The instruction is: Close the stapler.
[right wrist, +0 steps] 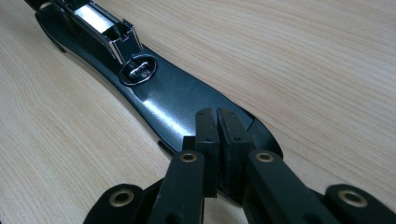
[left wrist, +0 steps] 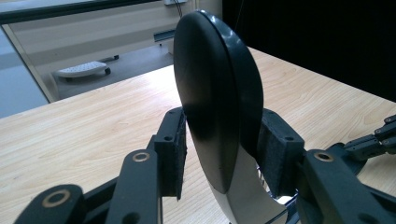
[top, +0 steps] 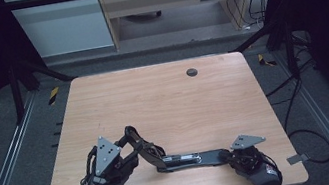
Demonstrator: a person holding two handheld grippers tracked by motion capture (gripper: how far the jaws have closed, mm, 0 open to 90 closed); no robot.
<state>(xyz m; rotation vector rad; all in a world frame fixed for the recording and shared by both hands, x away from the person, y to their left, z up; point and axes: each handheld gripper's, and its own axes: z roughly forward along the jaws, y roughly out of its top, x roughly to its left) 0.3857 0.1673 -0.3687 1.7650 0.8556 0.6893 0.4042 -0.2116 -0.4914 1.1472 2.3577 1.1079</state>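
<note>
The right gripper [right wrist: 217, 154], jaws closed pad to pad, is pressing down on the base of the black stapler [top: 189, 160] lying near the front edge of the table [top: 162, 93]. The left gripper [left wrist: 229, 154] is clamping the stapler's raised top arm [left wrist: 217, 102], tilting upward.

Table [top: 164, 102]: pale wood-grain top, matt and smooth, faint sheen under light. Stapler [right wrist: 182, 107]: base of glossy black plastic, reflections carried along its length; bright chromed metal seen in the magazine channel and anvil plate. Its raised arm [left wrist: 215, 93]: smooth black plastic, satin gloss. Left gripper [left wrist: 224, 154] and right gripper [right wrist: 217, 140]: matt black plastic jaws with brass-coloured rivets; pads [left wrist: 275, 149] look rough and foam-like.
</note>
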